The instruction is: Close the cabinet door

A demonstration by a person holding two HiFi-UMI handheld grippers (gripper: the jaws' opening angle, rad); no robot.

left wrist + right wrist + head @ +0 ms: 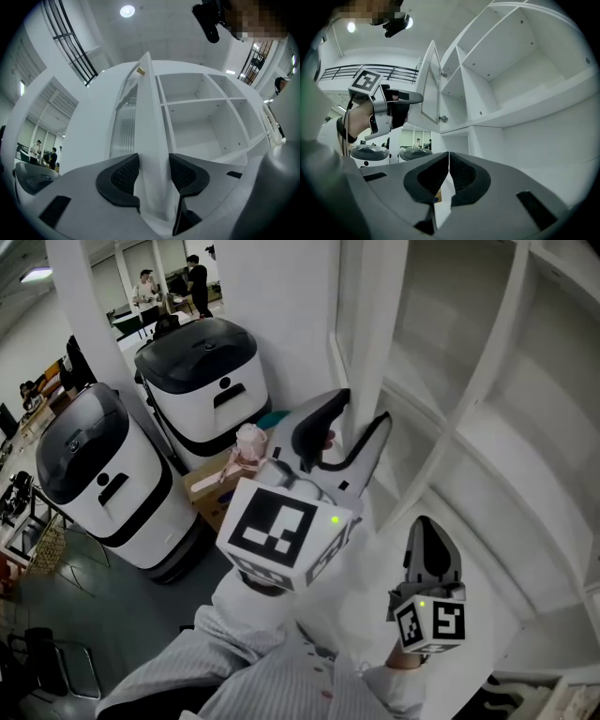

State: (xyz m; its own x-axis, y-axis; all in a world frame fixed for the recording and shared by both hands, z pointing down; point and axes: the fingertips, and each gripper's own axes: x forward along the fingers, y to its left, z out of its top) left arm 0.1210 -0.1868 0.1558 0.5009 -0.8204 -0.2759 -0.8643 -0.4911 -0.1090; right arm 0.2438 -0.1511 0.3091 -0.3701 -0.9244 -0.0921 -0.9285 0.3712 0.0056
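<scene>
Since the cabinet door (149, 112) stood open, its edge between the parted jaws of the left gripper (153, 171), a steady push toward the cabinet (201, 126) seemed wisest; the right gripper (448, 164) had its jaws together, empty.

The cabinet door (149, 112) edge stands between the parted jaws of the left gripper (153, 160), barring sideways passage. Ahead of the right gripper (448, 158), open shelves (525, 108) leave room. Two white units (202, 371) crowd the floor below the left gripper.

- A robotics lab or open workshop hall: two white-and-black wheeled machines (202, 381) stand just beside the white cabinet (487, 427).
- Well behind the cabinet, people (145, 287) stand about.
- A railed upper walkway (401, 70) runs beyond the cabinet.
</scene>
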